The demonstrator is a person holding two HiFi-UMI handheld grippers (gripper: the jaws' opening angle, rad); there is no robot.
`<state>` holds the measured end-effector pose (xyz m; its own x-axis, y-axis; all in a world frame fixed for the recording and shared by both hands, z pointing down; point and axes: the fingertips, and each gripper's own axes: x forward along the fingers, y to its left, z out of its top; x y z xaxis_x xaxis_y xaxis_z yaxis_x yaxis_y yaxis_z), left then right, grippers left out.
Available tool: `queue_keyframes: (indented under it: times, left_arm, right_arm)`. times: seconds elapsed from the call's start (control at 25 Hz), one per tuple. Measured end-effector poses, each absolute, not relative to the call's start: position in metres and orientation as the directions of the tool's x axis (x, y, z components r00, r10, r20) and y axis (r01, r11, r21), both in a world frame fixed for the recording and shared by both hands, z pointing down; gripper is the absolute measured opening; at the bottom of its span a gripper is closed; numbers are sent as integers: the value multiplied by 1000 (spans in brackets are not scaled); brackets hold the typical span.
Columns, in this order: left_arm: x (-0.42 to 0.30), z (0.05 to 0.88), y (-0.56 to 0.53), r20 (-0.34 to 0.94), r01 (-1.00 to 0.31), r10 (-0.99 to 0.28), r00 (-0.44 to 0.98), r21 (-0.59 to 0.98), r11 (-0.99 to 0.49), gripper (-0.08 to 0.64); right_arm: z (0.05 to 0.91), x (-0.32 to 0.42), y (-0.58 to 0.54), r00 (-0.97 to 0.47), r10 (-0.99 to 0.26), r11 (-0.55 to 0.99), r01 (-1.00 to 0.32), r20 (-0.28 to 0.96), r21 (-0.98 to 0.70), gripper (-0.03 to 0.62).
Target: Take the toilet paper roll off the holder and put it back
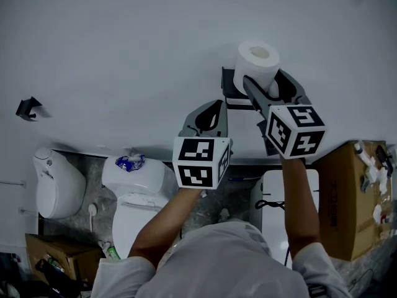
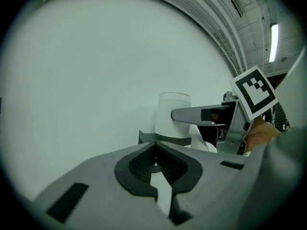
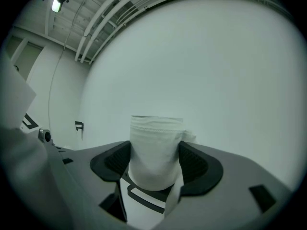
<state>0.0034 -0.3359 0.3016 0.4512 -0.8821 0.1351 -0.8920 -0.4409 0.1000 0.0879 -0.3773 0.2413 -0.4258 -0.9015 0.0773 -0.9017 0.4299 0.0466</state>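
Note:
A white toilet paper roll [image 1: 257, 61] stands upright between the pads of my right gripper [image 1: 268, 82], which is shut on its sides. It sits at the black wall holder [image 1: 231, 97], just above the holder's bracket. In the right gripper view the roll [image 3: 156, 147] fills the gap between the jaws of the right gripper [image 3: 154, 163], a loose sheet hanging at its right. My left gripper [image 1: 214, 107] hovers lower left of the holder, shut with nothing in it. From the left gripper view [image 2: 154, 150] the roll [image 2: 172, 111] and holder [image 2: 163, 138] lie ahead.
The white wall fills the upper part of every view. Below stand a toilet [image 1: 133, 179], a second white fixture [image 1: 56, 185] at the left, a white bin [image 1: 273, 197] and a cardboard box [image 1: 353, 197]. A small black hook [image 1: 28, 107] is on the wall at far left.

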Motion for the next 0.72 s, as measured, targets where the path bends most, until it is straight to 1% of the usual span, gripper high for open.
queue_keyframes:
  times: [0.24,0.56,0.72]
  left_arm:
    - [7,304,-343,139,-895,-885,445,102,-434,5]
    - [3,308,-350,147,-900,-888,435,108,-423,5]
    - [4,307,-351,143,-897,-886,441,108,-429,5]
  right_arm:
    - [249,89,-391,-430,-898,435,-900,91,40,316]
    - [253,84,-396,-420,-899,432,-897,122,95,316]
    - [256,84,-397,-410,-901,424,-902,139,85,316]
